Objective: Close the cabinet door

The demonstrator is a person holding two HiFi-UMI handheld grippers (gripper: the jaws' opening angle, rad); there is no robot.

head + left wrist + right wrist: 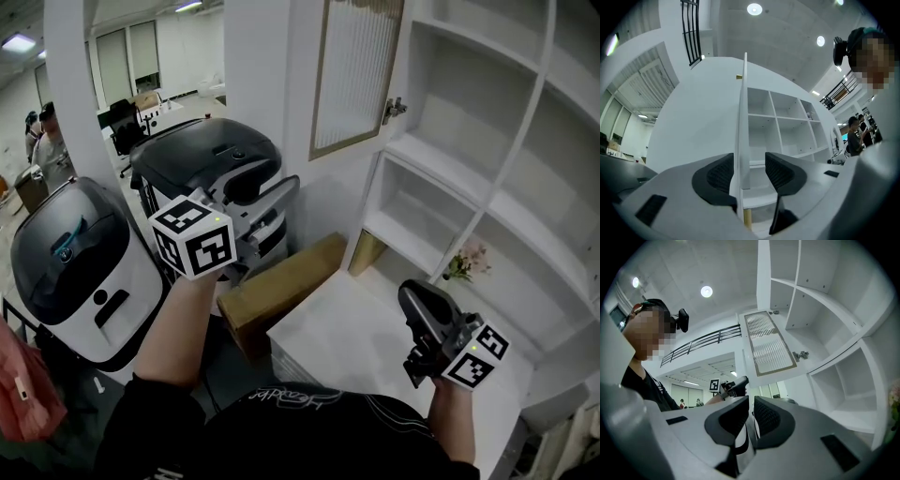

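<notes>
**Left jaws wide, right jaws nearly closed**

The left gripper (749, 171) is held out at the left on an extended left forearm (173, 323), its jaws standing wide apart. The right gripper (751, 416) sits nearer, at the right, above the right wrist (452, 405). Its jaws are drawn almost together and grip nothing. Both point away from the person.

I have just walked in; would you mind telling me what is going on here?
A person stands at a white shelf cabinet with a claw in each hand. Its ribbed-panel door stands swung open, so it is not yet closed. The left claw is raised toward the door with its jaws wide apart; the door's edge lines up between them, but the pads do not press on it. The right claw is held lower, jaws nearly together and holding nothing.
</notes>
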